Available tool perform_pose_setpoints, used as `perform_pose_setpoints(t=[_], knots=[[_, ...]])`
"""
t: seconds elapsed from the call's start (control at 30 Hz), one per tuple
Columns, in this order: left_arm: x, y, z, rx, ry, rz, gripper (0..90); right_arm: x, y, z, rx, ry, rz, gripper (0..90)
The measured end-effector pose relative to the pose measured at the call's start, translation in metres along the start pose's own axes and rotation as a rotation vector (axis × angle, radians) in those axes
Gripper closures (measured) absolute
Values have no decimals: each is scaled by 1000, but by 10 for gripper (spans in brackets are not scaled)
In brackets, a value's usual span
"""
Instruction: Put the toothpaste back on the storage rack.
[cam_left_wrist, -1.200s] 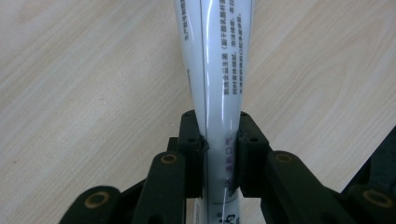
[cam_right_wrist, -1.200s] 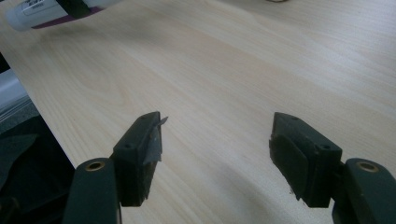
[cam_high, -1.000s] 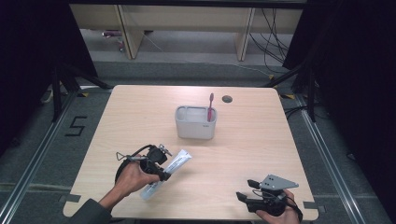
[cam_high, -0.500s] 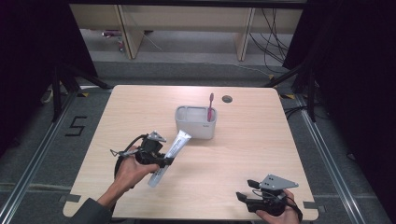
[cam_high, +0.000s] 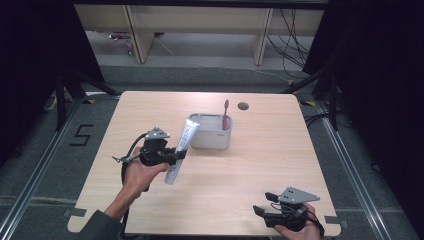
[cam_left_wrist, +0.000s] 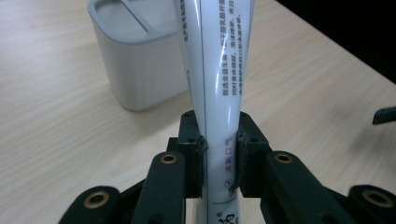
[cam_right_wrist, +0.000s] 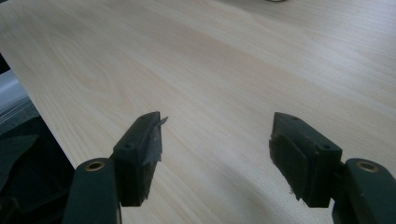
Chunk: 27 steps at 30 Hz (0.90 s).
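My left gripper (cam_high: 176, 156) is shut on a white toothpaste tube (cam_high: 181, 151), held off the table and tilted with its flat end up toward the grey holder (cam_high: 210, 137). In the left gripper view both pads press the tube (cam_left_wrist: 219, 88) near its cap end, and the grey holder (cam_left_wrist: 135, 70) stands just behind it. A pink toothbrush (cam_high: 225, 114) stands upright in the holder's right side. At the table's front right corner, my right gripper (cam_high: 262, 211) rests low. Its jaws stand wide apart over bare wood in the right gripper view (cam_right_wrist: 215, 140), with nothing between them.
The light wooden table (cam_high: 280, 150) has a round cable hole (cam_high: 243, 106) behind the holder. Wooden shelving legs (cam_high: 137, 35) and loose cables (cam_high: 290, 30) stand on the floor beyond the far edge. Metal floor rails (cam_high: 45, 160) run along both sides.
My left gripper has lifted the toothpaste tube off the table and carried it up toward the holder, turning it more upright. The right gripper has stayed put.
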<state>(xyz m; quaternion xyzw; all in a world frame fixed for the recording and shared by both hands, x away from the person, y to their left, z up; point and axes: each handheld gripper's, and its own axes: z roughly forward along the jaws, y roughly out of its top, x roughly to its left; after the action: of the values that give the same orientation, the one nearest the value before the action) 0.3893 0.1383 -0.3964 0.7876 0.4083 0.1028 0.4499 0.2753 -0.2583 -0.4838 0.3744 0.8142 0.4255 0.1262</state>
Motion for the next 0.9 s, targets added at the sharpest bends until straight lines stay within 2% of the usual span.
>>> perform_pose_setpoints(t=[0.07, 0.17, 0.2, 0.3, 0.33, 0.5, 0.53, 0.63, 0.83, 0.9], knots=[[0, 3, 0, -41, 11, -20, 751, 0, 0, 0, 1, 2, 1, 348], [4, 7, 0, -45, 14, -7, 751, 0, 0, 0, 0, 3, -1, 348], [3, 9, 1, -65, 18, -22, 752, 0, 0, 0, 0, 2, 0, 348], [5, 14, 1, -96, 32, -32, 752, 0, 0, 0, 3, 5, 7, 348], [6, 16, 2, -112, 32, -35, 751, 2, 0, 0, 6, 7, 34, 347], [11, 26, 3, -156, 60, -40, 751, 2, 0, 0, 7, 12, 38, 348], [11, 28, 3, -161, 63, -43, 751, 0, 0, 0, -4, 4, 9, 348], [13, 35, 5, -188, 67, -55, 751, 2, 0, 0, 8, 12, 36, 348], [12, 49, 12, -237, 75, -62, 750, 1, 0, 0, -3, 6, 22, 348], [11, 53, 15, -252, 70, -69, 750, -1, 0, 0, -7, 2, 3, 347]])
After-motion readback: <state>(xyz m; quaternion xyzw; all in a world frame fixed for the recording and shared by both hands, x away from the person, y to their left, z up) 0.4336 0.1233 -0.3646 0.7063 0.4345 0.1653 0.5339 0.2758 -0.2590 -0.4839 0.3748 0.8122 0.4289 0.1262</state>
